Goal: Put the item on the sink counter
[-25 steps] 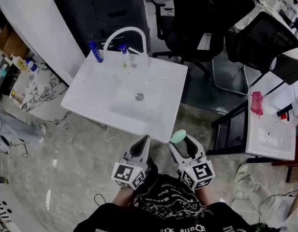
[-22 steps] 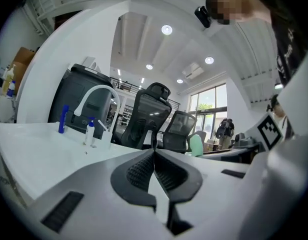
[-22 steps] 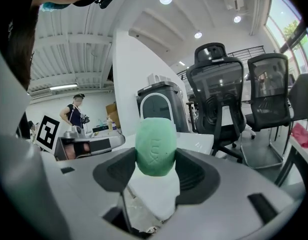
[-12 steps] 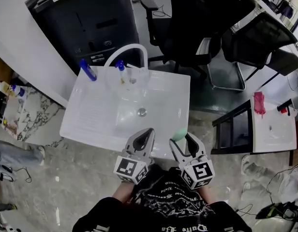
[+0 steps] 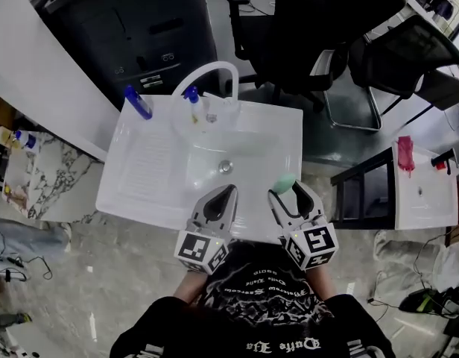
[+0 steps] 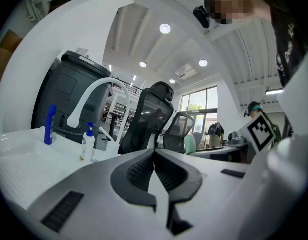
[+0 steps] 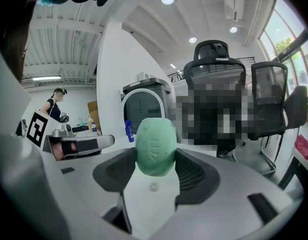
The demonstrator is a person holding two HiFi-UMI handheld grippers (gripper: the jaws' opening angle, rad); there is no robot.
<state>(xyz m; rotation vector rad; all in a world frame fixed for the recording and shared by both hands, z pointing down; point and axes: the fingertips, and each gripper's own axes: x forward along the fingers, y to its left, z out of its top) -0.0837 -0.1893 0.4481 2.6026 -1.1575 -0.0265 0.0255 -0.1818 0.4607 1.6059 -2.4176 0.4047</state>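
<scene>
Over the front right corner of the white ceramic sink counter (image 5: 133,200): pale green oval bar of soap (image 7: 155,146), gripped between the pads of the right tongs (image 7: 155,158). Embossed lettering on its face, too faint to read. Just beside, left tongs (image 5: 230,190), clenched on nothing. Farther back, white arched tap (image 5: 207,69), upright blue bottle (image 5: 138,101), small blue-capped pump bottle (image 5: 193,100); labels illegible.

Head view: we look steeply down from above the sink (image 5: 140,177). Both gripper views sit low, close, facing across it; all share the blue bottle (image 5: 138,101) (image 6: 50,124) (image 7: 128,131).
</scene>
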